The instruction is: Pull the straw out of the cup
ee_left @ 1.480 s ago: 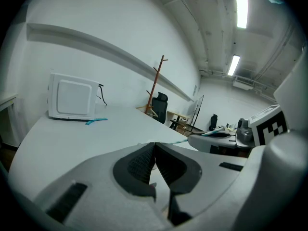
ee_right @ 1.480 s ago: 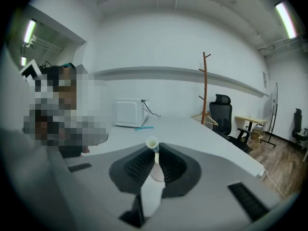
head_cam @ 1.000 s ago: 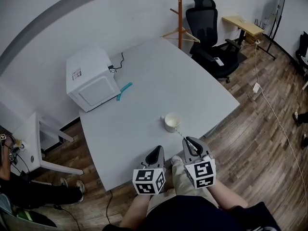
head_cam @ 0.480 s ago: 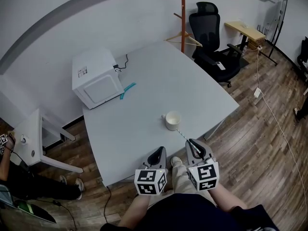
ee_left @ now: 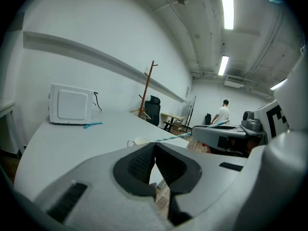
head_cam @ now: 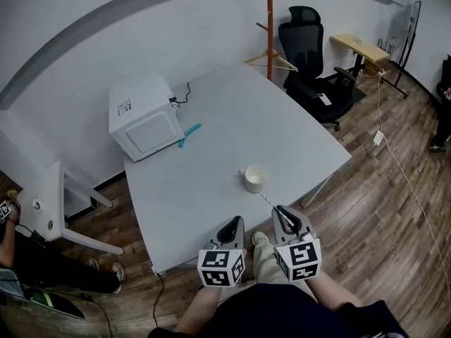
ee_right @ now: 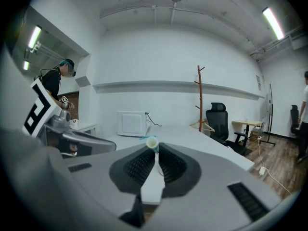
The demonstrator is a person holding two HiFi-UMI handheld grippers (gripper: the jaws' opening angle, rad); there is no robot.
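The straw (head_cam: 268,198) is gripped in the closed right claw (head_cam: 280,212) and slants toward the near side of the cup (head_cam: 254,177) on the counter (head_cam: 225,132), so the pull-out is judged almost complete and a further draw away from the cup is called for, the left claw (head_cam: 232,224) being shut empty, well short of the cup.

You work under bright, even light from ceiling tubes (ee_left: 226,8); shadows are soft. Every view bows at its edges, and the straw (ee_right: 152,143) blurs close to the lens.
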